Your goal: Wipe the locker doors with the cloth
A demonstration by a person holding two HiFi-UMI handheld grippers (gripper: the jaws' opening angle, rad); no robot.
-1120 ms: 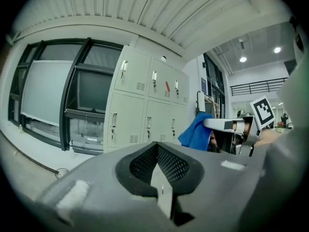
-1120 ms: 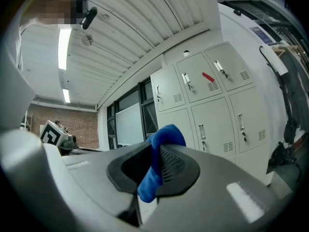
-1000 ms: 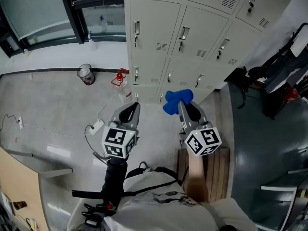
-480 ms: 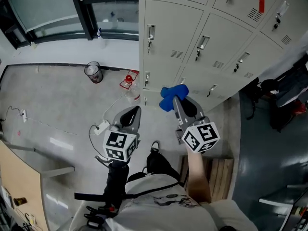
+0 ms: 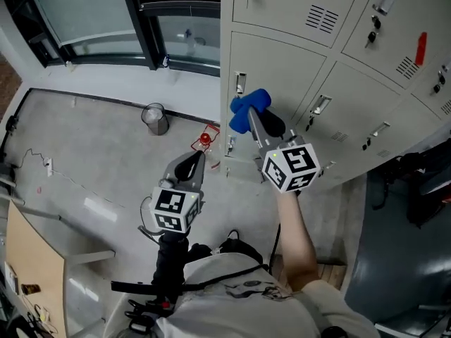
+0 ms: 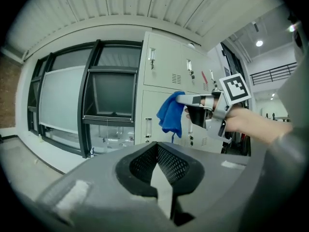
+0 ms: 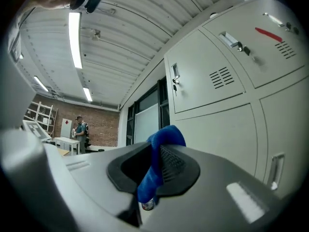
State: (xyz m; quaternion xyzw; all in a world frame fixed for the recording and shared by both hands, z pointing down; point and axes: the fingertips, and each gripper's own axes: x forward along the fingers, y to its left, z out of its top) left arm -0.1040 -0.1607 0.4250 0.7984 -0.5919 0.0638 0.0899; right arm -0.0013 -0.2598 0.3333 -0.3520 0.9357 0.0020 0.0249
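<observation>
My right gripper [image 5: 255, 113] is shut on a blue cloth [image 5: 248, 110], raised close in front of a beige locker door [image 5: 278, 76] near its left edge. From the right gripper view the cloth [image 7: 155, 165] bunches between the closed jaws, with the locker doors [image 7: 227, 76] just to the right. My left gripper [image 5: 190, 166] hangs lower, over the floor, shut with nothing in it. The left gripper view catches the cloth [image 6: 170, 113] and the right gripper [image 6: 179, 99] against the lockers [image 6: 171, 74].
A bucket [image 5: 156, 118] and a red-topped spray bottle [image 5: 204, 141] stand on the grey floor by the locker base. Dark-framed windows [image 5: 106, 13] run left of the lockers. A black chair [image 5: 423, 196] sits at far right. A person [image 7: 78, 130] stands in the distance.
The right gripper has risen with the cloth from the bottom locker row to a higher door. The view has tilted upward. The left gripper has barely moved.
</observation>
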